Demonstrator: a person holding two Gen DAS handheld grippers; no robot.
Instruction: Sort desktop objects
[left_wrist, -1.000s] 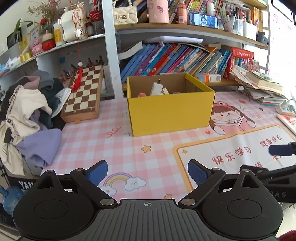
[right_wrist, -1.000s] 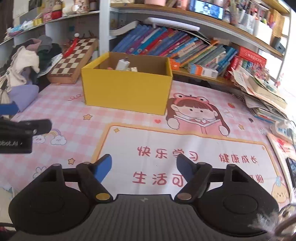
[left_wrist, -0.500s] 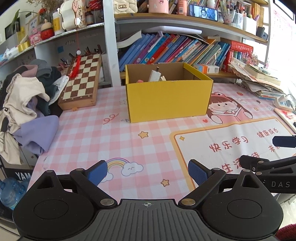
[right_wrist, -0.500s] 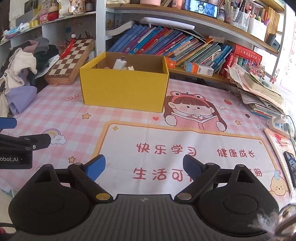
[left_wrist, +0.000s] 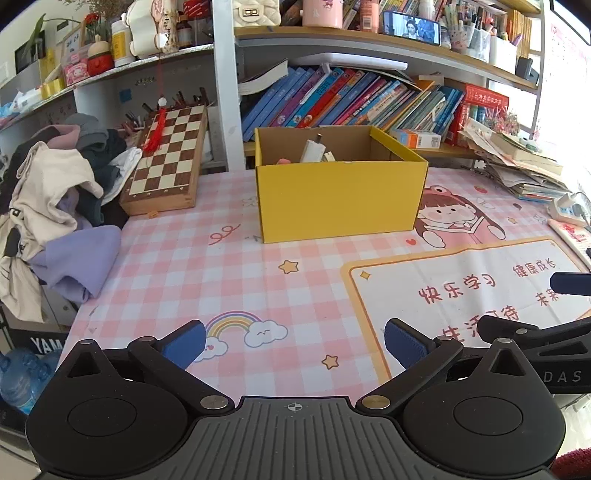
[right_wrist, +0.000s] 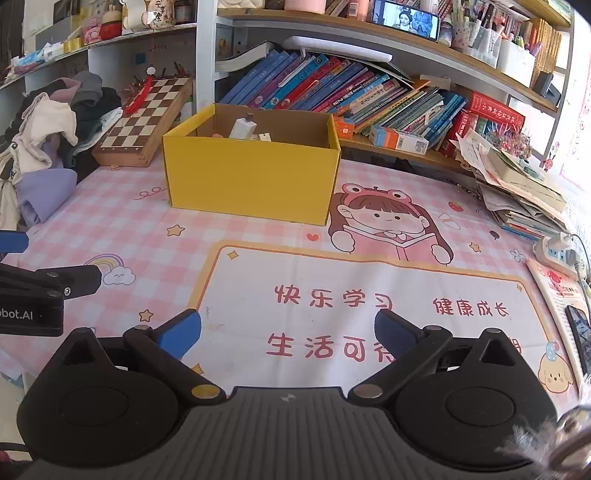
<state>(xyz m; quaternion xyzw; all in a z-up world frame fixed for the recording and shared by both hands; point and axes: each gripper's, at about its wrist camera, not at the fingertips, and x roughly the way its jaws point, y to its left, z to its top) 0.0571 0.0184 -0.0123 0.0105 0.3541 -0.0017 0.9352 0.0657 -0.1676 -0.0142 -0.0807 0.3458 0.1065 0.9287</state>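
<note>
— Starting with the grippers: what is recorded?

— The left gripper (left_wrist: 293, 341) is held above the pink checked desk mat (left_wrist: 192, 266), its blue pads spread wide with nothing between them. The right gripper (right_wrist: 288, 330) is held likewise over the mat's white printed panel, jaws fully parted and empty. Each tool is caught at the edge of the other's view, side by side.

— And the items to be sorted?

— A yellow cardboard box (left_wrist: 340, 201) is set upright near the back of the mat, well ahead of both grippers. A white charger plug (right_wrist: 243, 129) is seen standing inside it, with a small pinkish item (left_wrist: 283, 161) beside it — what that is cannot be told. The rest of the box's contents are hidden by its front wall.

— Surroundings?

— A folded chessboard (left_wrist: 166, 162) is leaned at the box's left; a heap of clothes (left_wrist: 51, 206) is noted beyond it. Books (right_wrist: 332, 92) are shelved behind, and a stack of papers (right_wrist: 524, 195) is noted at the right.
</note>
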